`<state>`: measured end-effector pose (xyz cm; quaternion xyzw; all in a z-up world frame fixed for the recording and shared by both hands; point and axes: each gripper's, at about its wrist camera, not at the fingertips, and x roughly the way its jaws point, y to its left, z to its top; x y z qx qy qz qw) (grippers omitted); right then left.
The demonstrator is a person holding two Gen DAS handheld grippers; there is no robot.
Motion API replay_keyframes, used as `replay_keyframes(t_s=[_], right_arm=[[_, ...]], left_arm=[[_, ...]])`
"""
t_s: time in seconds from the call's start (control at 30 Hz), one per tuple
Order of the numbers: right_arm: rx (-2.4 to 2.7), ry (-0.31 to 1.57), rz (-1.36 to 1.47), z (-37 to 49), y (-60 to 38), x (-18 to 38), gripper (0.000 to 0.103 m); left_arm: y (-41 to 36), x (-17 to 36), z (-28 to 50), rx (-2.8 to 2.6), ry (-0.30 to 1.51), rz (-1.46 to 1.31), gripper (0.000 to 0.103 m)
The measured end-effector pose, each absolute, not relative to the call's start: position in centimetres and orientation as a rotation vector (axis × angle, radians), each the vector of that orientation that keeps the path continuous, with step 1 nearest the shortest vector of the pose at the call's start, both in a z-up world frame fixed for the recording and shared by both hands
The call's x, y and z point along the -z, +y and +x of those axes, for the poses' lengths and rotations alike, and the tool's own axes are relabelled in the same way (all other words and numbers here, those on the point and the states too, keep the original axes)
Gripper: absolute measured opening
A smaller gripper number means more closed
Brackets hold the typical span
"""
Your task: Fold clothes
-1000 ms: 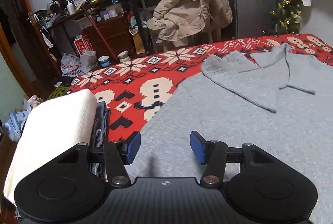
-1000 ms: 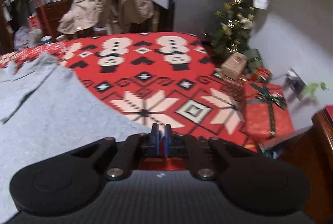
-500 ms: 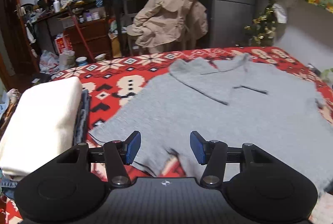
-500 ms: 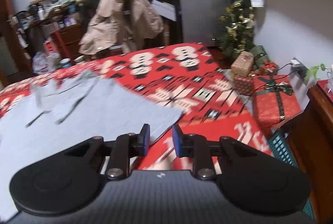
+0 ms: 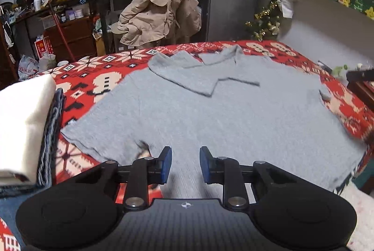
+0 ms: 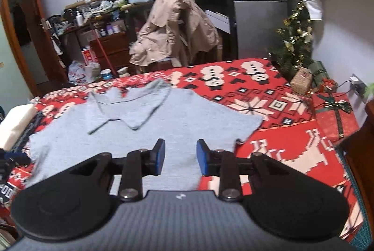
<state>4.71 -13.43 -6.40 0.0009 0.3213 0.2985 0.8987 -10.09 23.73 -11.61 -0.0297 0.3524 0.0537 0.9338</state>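
**Grey shirt: one, spread flat, first fold pending**

Grey shirt (image 5: 210, 115): one item, short-sleeved and collared. It fills the centre of the left wrist view and the centre-left of the right wrist view, lying flat on the red patterned bed cover (image 6: 268, 111), collar toward the top of the frame.

Change noted: a second ago the right wrist view showed mostly bed cover with only an edge of shirt at the left; both views now take in the whole garment from the hem side. Judged meaning: spreading is finished and folding can start.

Left hand-held gripper (image 5: 184, 164): one. Its jaws have just been closing and stand at a narrow gap, nothing between them, over the hem at lower centre.

Right hand-held gripper (image 6: 180, 157): one. Its jaws have just been opening to a narrow gap, nothing between them, over the shirt's right part.

Folded stack (image 5: 21, 125): one, at the left edge; white piece uppermost, darker pieces under it, number unclear.

Beige coat (image 5: 159, 10): one, draped on a chair, upper centre.
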Motion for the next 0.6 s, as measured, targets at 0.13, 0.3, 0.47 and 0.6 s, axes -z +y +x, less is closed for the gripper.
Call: replay_keyframes(t_s=[0.13,0.3,0.47,0.6], right_arm=[[-0.649,0.681,-0.014,4.0,-12.8,6.5,0.032],[-0.703,0.697,-0.065,4.3,-11.5,7.1,0.032],[-0.747,0.710,-0.088,5.3,-10.4,8.1,0.030],[-0.773,0.710,-0.109,7.1,-9.2,8.5,0.030]], left_arm=[[23.8,11.9,-10.9,-0.140,0.713,-0.104,0.026],[24.0,11.7,-11.1,-0.167,0.708,-0.146,0.026],[23.7,10.8,-9.5,-0.164,0.704,-0.099,0.026],[23.9,9.6,-7.1,-0.141,0.695,0.003,0.028]])
